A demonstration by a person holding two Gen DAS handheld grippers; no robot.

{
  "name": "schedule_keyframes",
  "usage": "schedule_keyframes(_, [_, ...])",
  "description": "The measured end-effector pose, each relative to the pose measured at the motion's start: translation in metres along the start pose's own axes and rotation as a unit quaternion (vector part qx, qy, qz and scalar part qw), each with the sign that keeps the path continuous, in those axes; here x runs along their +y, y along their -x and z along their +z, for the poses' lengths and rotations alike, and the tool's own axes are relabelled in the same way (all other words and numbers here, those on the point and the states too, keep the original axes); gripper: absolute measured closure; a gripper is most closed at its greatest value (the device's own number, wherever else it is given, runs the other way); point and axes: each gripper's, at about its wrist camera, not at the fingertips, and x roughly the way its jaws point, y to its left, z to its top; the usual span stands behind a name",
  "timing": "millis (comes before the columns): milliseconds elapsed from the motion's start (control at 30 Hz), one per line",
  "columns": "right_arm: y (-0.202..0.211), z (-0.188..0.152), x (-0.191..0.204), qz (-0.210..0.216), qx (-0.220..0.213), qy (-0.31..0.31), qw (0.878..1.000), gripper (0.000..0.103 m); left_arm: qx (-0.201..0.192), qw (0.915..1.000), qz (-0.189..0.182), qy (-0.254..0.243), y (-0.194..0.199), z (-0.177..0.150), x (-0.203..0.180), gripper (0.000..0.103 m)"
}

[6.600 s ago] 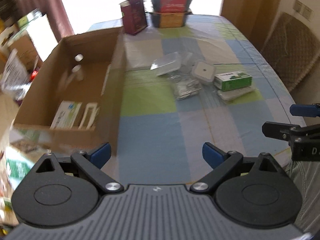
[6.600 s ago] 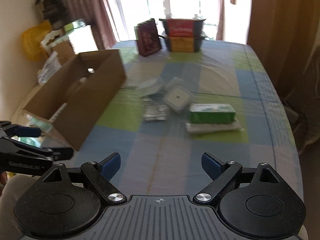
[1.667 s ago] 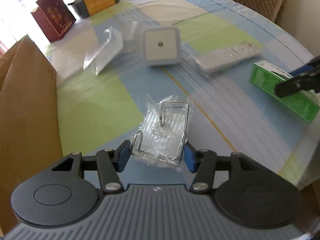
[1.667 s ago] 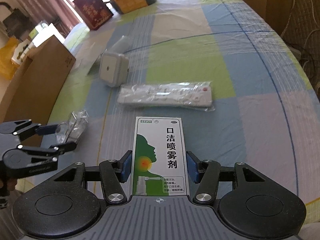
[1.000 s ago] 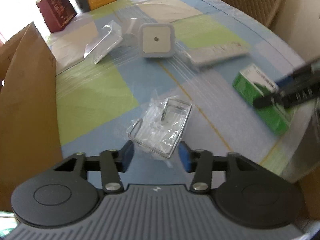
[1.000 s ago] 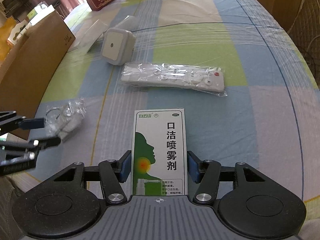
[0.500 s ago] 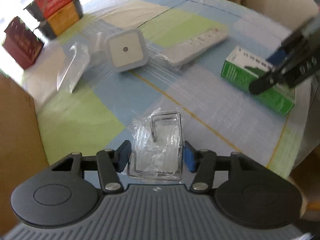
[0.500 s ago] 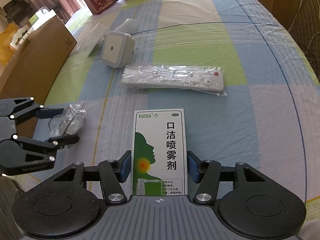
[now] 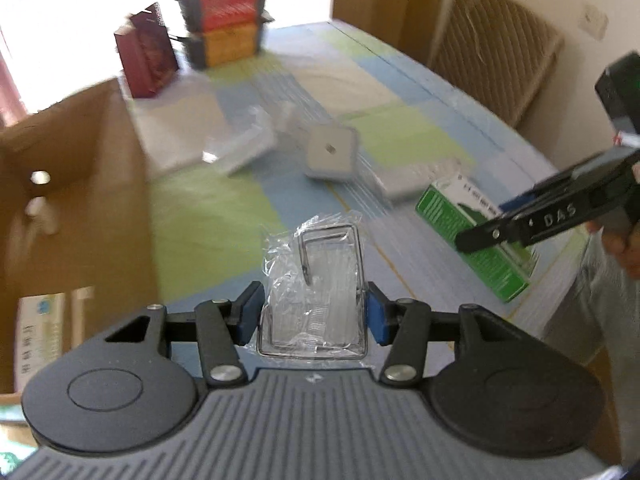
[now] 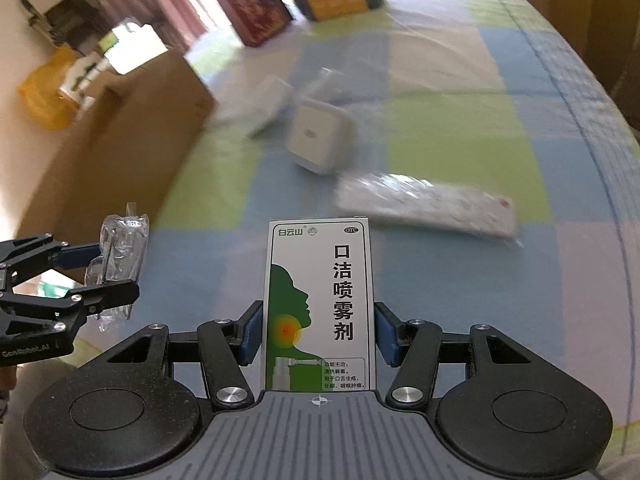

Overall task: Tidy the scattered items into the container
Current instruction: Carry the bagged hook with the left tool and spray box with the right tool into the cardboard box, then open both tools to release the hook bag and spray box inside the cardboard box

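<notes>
Motion blur smears most of the far table, so small details there are hard to read. At the far left stands the open cardboard box [image 9: 76,184], cut off by the frame edge; inside it a white-and-green carton [image 9: 38,340] lies flat, and a pale bottle-like shape [image 9: 40,208] is too blurred to name. Behind the box, a dark red gift box [image 9: 146,54] and two stacked food tubs [image 9: 226,26] sit at the back of the table [image 9: 208,216].

The left gripper [image 9: 312,312] is held level above the table, its jaws closed narrow on a wire rack in clear plastic wrap [image 9: 314,276], which is lifted off the table and points forward. Beyond it lie a blurred clear packet [image 9: 240,152] and a white square device [image 9: 330,154], near each other.

In the right wrist view, a wrapped white remote [image 10: 428,208] lies just right of the square device, its buttons indistinct. The right gripper [image 10: 320,332] is held above the table, its jaws clamped on the sides of a green and white spray box [image 10: 320,300], printed face up; its near end is hidden by the gripper body. At the left view's right edge, part of a hand [image 9: 622,244] grips the handle.
</notes>
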Motion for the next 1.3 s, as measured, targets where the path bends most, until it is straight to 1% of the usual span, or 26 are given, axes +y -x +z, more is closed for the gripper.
schedule_keyframes(200, [-0.006, 0.041, 0.053, 0.056, -0.001, 0.016, 0.998, 0.045, -0.024, 0.9983, 0.036, 0.039, 0.049, 0.014, 0.050, 0.055])
schedule_keyframes(300, [-0.014, 0.066, 0.091, 0.088, -0.008, 0.021, 0.996, 0.045, -0.031, 0.9959, 0.060, 0.061, 0.066, 0.019, 0.082, 0.055])
schedule_keyframes(400, [-0.023, 0.089, 0.130, 0.116, -0.019, 0.022, 0.993, 0.045, -0.024, 0.9937, 0.084, 0.070, 0.074, 0.024, 0.114, 0.055])
schedule_keyframes(467, [-0.033, 0.103, 0.155, 0.124, -0.027, 0.023, 0.992, 0.045, -0.017, 0.9924, 0.097, 0.074, 0.077, 0.027, 0.134, 0.055])
schedule_keyframes(533, [-0.044, 0.117, 0.180, 0.131, -0.034, 0.024, 0.991, 0.045, -0.008, 0.9915, 0.106, 0.075, 0.075, 0.031, 0.153, 0.055])
schedule_keyframes(633, [-0.059, 0.138, 0.217, 0.142, -0.045, 0.025, 0.989, 0.045, 0.001, 0.9905, 0.109, 0.084, 0.066, 0.037, 0.181, 0.055])
schedule_keyframes(800, [-0.105, 0.169, 0.244, 0.096, -0.047, 0.025, 0.994, 0.045, 0.014, 0.9888, 0.115, 0.094, 0.038, 0.046, 0.219, 0.055])
schedule_keyframes(967, [-0.139, 0.179, 0.252, 0.047, -0.041, 0.048, 0.997, 0.045, 0.025, 0.9877, 0.125, 0.091, 0.009, 0.045, 0.242, 0.055])
schedule_keyframes(1133, [-0.156, 0.174, 0.248, 0.016, -0.039, 0.072, 0.997, 0.045, 0.032, 0.9886, 0.122, 0.083, -0.012, 0.045, 0.251, 0.055])
schedule_keyframes(1300, [-0.166, 0.174, 0.251, 0.000, -0.043, 0.098, 0.994, 0.045, 0.035, 0.9890, 0.119, 0.081, -0.028, 0.044, 0.258, 0.055])
